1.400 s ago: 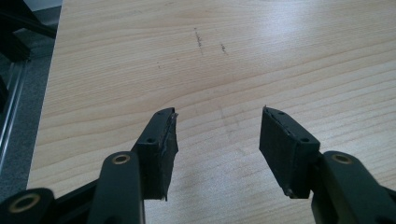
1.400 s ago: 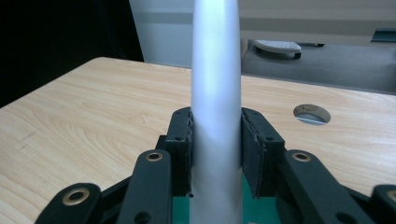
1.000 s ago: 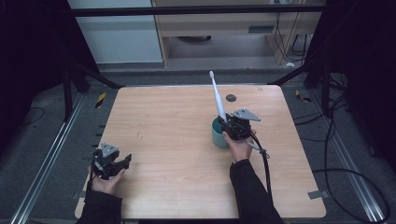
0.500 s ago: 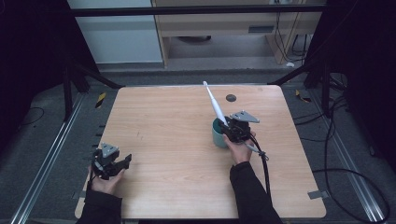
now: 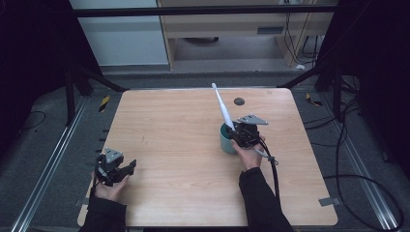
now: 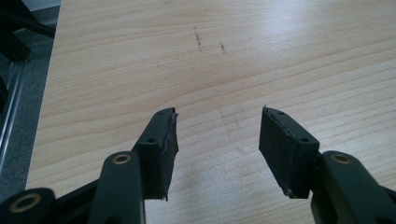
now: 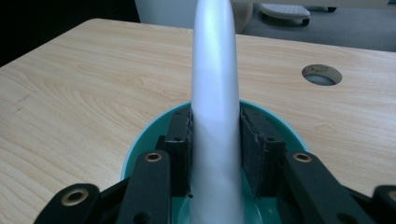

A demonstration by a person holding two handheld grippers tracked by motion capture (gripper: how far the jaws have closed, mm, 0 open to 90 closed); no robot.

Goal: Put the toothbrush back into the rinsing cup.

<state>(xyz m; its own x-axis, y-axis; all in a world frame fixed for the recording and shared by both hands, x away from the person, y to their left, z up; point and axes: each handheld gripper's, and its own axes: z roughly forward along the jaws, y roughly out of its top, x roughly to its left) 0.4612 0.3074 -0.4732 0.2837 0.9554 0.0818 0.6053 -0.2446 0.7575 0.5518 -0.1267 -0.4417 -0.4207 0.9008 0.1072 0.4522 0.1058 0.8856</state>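
Right gripper [image 5: 238, 134], right of frame centre, pinches a white toothbrush [image 5: 222, 107] standing tilted in a teal cup [image 5: 225, 140]. Left gripper [image 5: 121, 170], lower left on the table [image 5: 169, 125], jaws spread, nothing between them.

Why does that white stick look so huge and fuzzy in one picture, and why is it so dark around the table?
In the right gripper view the white stick sits right against the lens, held in the right claw above the teal cup, so it looms soft and swollen. In the high view light falls on the table, and the surroundings stay dim.
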